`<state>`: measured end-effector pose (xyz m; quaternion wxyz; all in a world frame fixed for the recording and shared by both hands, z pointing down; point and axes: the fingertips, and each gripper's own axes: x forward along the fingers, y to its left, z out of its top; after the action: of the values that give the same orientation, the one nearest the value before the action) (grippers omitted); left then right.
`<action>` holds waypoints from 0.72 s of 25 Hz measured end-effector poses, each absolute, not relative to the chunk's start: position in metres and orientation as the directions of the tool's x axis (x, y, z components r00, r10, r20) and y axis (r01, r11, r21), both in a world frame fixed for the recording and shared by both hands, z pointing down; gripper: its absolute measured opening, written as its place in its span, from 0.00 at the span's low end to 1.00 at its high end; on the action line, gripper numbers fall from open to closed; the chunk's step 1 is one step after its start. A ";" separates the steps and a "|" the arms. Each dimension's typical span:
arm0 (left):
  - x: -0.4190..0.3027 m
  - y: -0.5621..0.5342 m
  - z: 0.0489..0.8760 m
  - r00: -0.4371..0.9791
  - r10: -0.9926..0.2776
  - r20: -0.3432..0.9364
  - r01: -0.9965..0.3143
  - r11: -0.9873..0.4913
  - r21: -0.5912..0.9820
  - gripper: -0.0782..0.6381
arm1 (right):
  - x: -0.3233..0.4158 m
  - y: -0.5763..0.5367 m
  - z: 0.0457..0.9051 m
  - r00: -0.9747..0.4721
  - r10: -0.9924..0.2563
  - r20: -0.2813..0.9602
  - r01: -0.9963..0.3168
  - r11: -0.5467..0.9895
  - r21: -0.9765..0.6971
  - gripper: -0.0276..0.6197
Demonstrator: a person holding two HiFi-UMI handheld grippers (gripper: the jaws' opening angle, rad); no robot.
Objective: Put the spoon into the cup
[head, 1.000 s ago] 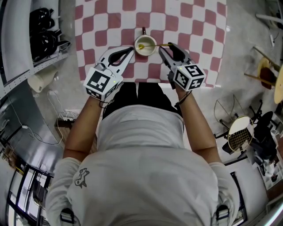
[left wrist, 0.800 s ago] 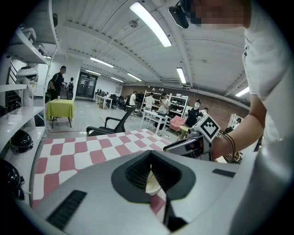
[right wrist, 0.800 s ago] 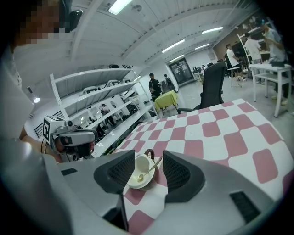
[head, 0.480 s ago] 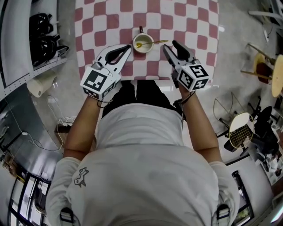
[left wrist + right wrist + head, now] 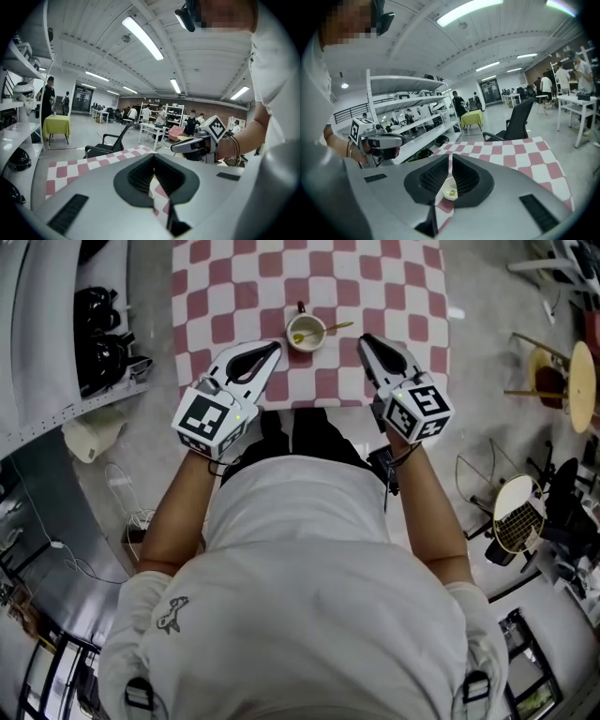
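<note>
Plainly, the spoon (image 5: 336,327) already sits in the cup (image 5: 307,332): its bowl is inside and its handle leans out over the rim toward the right gripper (image 5: 367,337), so I judge the task all but done. What risk remains lies in that overhanging handle. It points at the right jaw tips with only a little space between. A careless sweep of that gripper toward the left one could catch the handle, flip the spoon out, or drag the light cup over on the checkered cloth (image 5: 394,296). The spoon looks long for so small a cup, so a jolt to the table might also tip it out. The right jaws have just been closing and now stand nearly together. Only a thin slit is left, with nothing gripped; through it the right gripper view shows the cup far ahead and below. The left gripper (image 5: 277,347) is likewise closed to a narrow slit and empty, with only cloth visible beyond it. Both forearms reach out from the body, bent at the elbow. The marker cubes face up, and both sets of jaws angle inward and slightly down. The cup lies just ahead of the tips, between them.
</note>
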<state>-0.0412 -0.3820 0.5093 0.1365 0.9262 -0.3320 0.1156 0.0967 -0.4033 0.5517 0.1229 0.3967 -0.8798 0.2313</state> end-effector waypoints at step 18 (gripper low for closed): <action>-0.086 -0.316 0.404 0.788 -0.598 0.147 -0.612 -0.787 0.079 0.13 | 0.033 -0.331 0.420 -0.650 -0.736 0.186 -0.759 0.624 -0.184 0.09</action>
<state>-0.0859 -0.3159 0.4035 0.0613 0.9434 -0.3209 0.0570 0.0334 -0.3309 0.4202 0.0464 0.4155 -0.9000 0.1236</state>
